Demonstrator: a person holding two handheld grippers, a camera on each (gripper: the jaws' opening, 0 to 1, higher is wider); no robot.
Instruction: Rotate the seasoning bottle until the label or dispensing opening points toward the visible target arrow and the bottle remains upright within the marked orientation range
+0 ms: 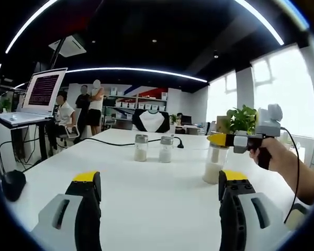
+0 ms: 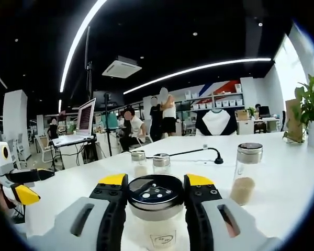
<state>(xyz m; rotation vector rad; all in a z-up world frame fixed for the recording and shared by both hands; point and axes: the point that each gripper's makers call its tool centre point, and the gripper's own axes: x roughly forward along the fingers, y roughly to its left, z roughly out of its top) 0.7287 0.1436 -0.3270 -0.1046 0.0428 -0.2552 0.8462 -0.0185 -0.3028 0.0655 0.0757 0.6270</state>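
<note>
A clear seasoning bottle (image 2: pixel 156 198) with a dark perforated lid stands upright on the white table (image 2: pixel 282 178). My right gripper (image 2: pixel 156 194) is shut on it just under the lid, one yellow-tipped jaw on each side. In the left gripper view the same bottle (image 1: pixel 214 168), holding white grains, stands at the right with the right gripper (image 1: pixel 217 139) clamped on its top and a hand (image 1: pixel 272 154) behind it. My left gripper (image 1: pixel 158 180) hangs low over the table (image 1: pixel 157 209), jaws wide apart with nothing between them. It appears at the left edge as the left gripper (image 2: pixel 31 185).
Two small shakers (image 1: pixel 141 147) (image 1: pixel 166 148) stand mid-table, with a black cable (image 1: pixel 110 142) behind them. A taller bottle (image 2: pixel 246 173) of tan seasoning stands to the right of the held one. A laptop (image 1: pixel 42 94) sits on a stand at the left. A plant (image 1: pixel 242 119) and people are at the back.
</note>
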